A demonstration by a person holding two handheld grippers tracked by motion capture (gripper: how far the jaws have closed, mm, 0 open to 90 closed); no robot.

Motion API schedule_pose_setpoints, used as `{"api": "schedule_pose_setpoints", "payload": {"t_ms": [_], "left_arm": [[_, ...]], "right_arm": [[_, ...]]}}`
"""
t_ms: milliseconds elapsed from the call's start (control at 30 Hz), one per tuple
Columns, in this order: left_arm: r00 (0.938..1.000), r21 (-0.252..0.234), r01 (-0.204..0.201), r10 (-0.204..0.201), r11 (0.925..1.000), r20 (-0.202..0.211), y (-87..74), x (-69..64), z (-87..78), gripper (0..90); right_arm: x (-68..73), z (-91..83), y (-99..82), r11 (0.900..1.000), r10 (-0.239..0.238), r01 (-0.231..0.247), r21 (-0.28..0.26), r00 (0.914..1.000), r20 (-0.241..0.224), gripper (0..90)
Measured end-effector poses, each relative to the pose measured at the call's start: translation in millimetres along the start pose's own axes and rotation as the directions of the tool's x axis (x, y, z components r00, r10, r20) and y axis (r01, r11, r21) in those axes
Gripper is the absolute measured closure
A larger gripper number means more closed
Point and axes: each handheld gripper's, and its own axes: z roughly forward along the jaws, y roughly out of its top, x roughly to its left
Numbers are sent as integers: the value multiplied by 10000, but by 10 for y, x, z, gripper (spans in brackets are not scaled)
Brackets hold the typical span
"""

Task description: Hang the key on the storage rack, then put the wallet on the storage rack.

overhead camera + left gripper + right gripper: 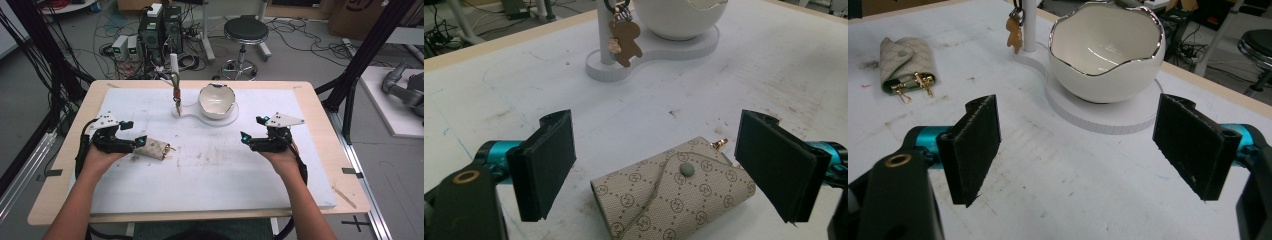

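Note:
A beige patterned key pouch [156,148] [671,192] [904,62] with a snap button and gold clips lies on the white mat. My left gripper [141,141] [659,170] is open, its jaws wide on either side of the pouch's near end, not touching it. A white egg-shaped bowl [216,100] [1105,52] [679,17] sits on a white stand base [210,119] whose post holds a brown bear charm [177,97] [626,42] [1014,31]. My right gripper [244,137] [1083,150] is open over bare mat, in front of the bowl.
The white mat [215,165] covers a wooden table [65,165]. Beyond the far edge are a black stool [245,31], computer boxes [159,27] and many floor cables. Black frame posts [360,60] stand at both sides.

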Motion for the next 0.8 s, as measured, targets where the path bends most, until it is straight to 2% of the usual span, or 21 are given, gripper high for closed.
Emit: {"api": "schedule_pose_setpoints", "payload": {"t_ms": [267, 433, 800], "left_arm": [[10000, -44, -7, 7, 10000, -15, -15, -13, -59, 163], [9999, -50, 20, -21, 10000, -112, -65, -2, -152, 163], [9994, -101, 53, -56, 9999, -333, -117, 6, -282, 163]], "right_arm": [[-42, 17, -14, 9997, 240, -240, -88, 9997, 100, 192], [-72, 49, 0, 9991, 417, -417, -83, 9991, 89, 192], [14, 151, 111, 9996, 192, -195, -190, 9997, -164, 192]]}}
